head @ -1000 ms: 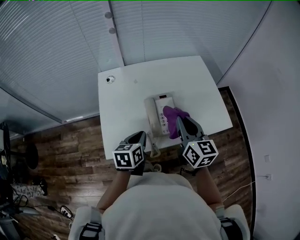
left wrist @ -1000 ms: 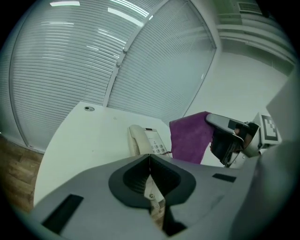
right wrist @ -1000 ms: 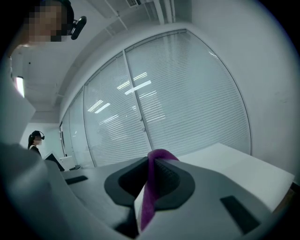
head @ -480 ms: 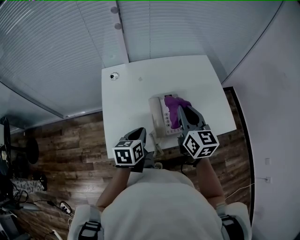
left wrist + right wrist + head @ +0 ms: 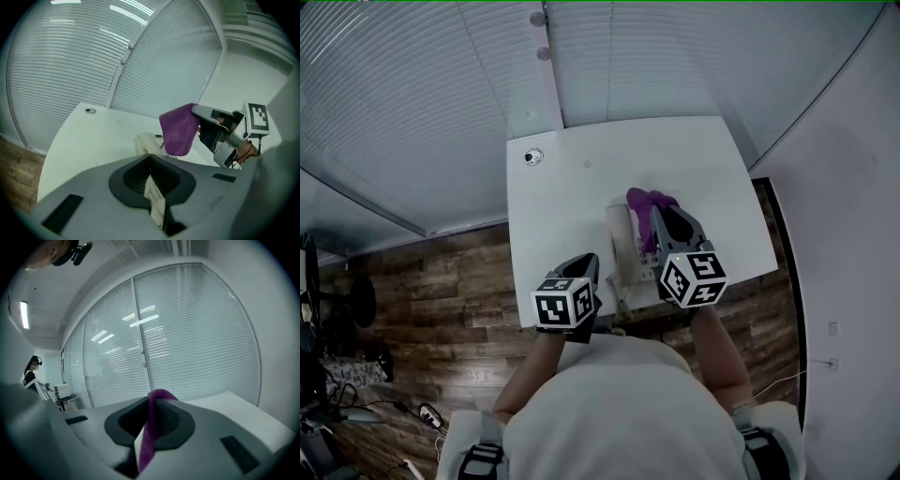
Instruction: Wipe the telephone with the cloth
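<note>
Purple cloth [image 5: 643, 202], pinched in the right gripper [image 5: 662, 217], hangs over the telephone's [image 5: 619, 239] far end near the white table's [image 5: 562, 197] near edge, ready to wipe, while the left gripper [image 5: 587, 265] waits near-left, jaws pressed together, empty

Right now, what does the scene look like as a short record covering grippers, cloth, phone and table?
left gripper: fingers shut, nothing held, over the table's near edge, left of the phone
right gripper: fingers shut on the cloth
cloth: purple, hanging over the phone's far end; contact unclear
phone: white, on the table
table: white, round fitting near its far left corner
</note>
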### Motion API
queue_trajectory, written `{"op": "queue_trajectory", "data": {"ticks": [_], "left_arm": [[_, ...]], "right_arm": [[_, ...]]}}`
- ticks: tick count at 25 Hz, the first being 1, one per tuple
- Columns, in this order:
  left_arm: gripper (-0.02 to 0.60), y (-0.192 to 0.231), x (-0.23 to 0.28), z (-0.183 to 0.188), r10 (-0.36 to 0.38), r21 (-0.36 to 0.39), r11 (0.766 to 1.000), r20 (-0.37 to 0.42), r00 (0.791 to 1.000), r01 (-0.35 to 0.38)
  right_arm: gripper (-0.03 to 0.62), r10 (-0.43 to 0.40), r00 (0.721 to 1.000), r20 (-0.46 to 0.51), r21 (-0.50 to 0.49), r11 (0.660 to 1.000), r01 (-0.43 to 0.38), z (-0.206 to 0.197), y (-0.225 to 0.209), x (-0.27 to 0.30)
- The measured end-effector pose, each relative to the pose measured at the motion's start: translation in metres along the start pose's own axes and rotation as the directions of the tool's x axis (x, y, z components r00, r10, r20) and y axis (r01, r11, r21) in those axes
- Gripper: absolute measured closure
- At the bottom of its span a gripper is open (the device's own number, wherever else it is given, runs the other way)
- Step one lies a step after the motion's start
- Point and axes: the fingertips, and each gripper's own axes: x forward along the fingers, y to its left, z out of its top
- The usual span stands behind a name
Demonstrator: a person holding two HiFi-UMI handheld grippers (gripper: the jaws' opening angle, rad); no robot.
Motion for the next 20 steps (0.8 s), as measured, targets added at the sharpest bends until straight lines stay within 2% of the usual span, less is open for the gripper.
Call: {"op": "queue_trajectory", "data": {"ticks": [8, 14, 20], "left_arm": [[0.56, 0.012, 0.005, 0.008, 0.004, -0.011, 1.0, -0.002, 1.0, -0.004], [0.56, 0.022, 0.007, 0.009, 0.014, -0.027, 1.0, -0.007, 1.0, -0.015], [0.56, 0.029, 0.011, 0.009, 0.019, -0.055, 0.998, -0.006, 1.0, -0.019]], "right_arm": [[0.551, 0.018, 0.999, -0.051, -0.072, 0.997, -0.022, -0.015, 0.008, 0.036], [0.551, 0.049, 0.994, -0.101, -0.081, 0.995, -0.057, -0.029, 0.015, 0.055], [0.551, 0.088, 0.978, -0.189, -0.088, 0.99, -0.106, -0.053, 0.026, 0.072]]}}
